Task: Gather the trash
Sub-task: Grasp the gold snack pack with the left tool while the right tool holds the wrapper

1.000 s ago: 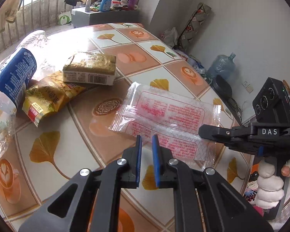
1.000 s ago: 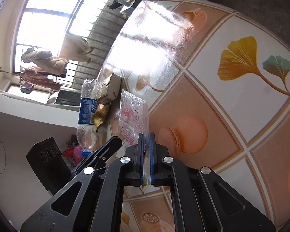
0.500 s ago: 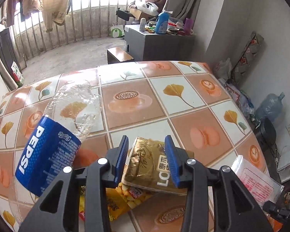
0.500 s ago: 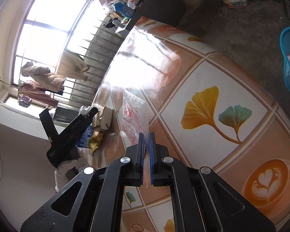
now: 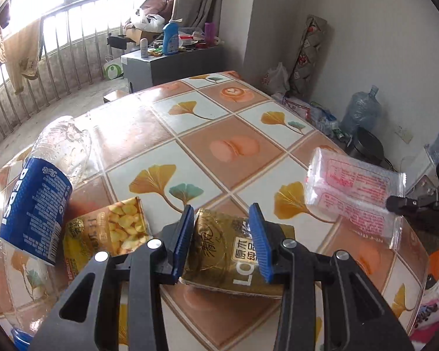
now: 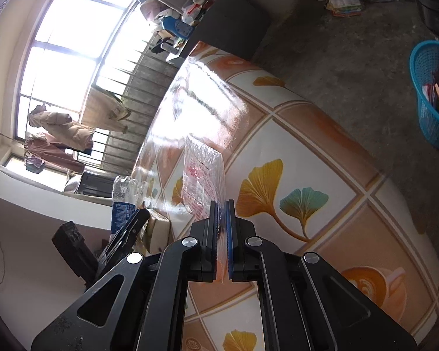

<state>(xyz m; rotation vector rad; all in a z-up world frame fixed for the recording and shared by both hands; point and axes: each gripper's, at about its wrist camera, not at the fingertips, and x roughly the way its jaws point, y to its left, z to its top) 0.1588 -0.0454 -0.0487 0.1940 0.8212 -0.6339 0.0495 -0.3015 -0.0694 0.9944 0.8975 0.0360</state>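
Straddling the gold pack (image 5: 237, 251) on the table (image 5: 234, 146), my left gripper (image 5: 222, 234) stays spread to close on it; my right gripper (image 6: 222, 228) pinches the clear wrapper (image 6: 203, 181), lifted for the basket (image 6: 430, 93).

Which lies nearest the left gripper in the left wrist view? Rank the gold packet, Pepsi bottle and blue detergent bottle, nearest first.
From the left gripper:
1. Gold packet, between its open fingers on the table.
2. Pepsi bottle, lying on its side to the left.
3. Blue detergent bottle, far back on the grey cabinet beyond the table.
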